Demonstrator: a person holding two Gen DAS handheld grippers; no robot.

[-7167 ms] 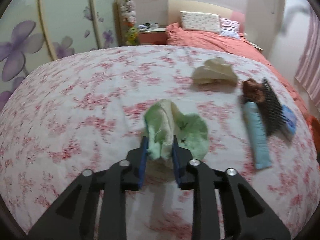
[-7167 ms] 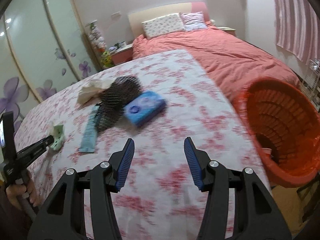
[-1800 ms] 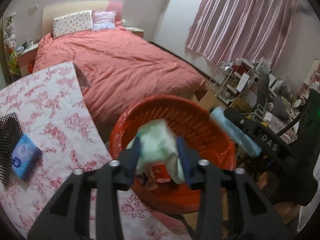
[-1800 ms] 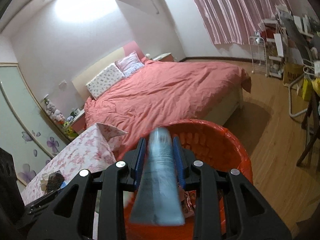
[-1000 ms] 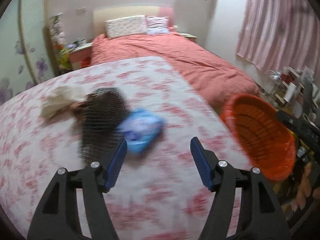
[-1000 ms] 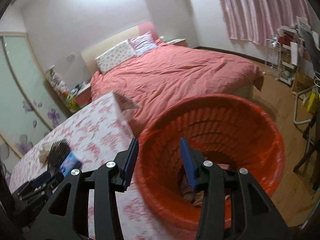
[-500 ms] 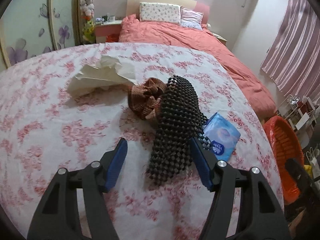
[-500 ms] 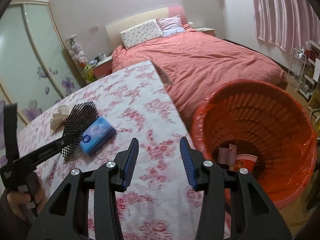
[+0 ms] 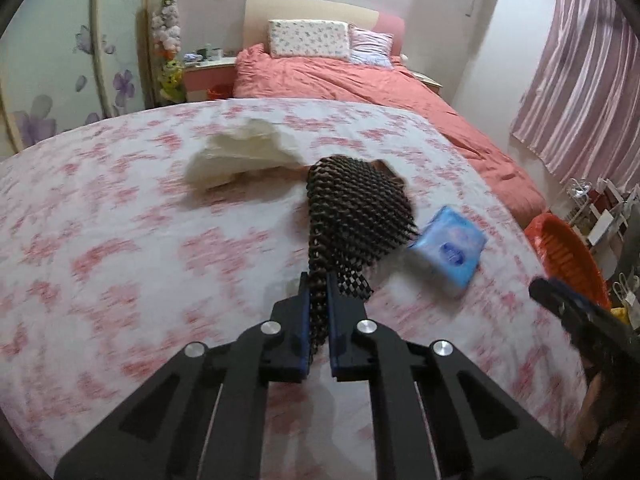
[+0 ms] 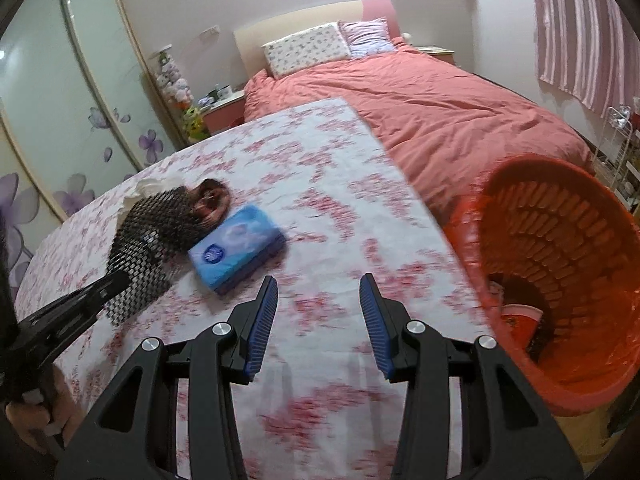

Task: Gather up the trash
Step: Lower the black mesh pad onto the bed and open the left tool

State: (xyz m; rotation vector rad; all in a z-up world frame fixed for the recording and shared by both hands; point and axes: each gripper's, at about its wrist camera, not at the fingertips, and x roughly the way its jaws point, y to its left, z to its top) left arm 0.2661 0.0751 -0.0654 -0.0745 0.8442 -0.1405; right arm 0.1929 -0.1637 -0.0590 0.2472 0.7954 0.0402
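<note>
Left gripper has just been closing onto the black mesh netting, right gripper empty and apart, so I'd lift it slowly clear of the blue tissue pack.

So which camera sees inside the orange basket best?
The right wrist view: the orange basket fills its right side, tipped open, showing its ribbed wall and some trash at the bottom. The left wrist view catches only a sliver of the basket's rim at the far right.
</note>
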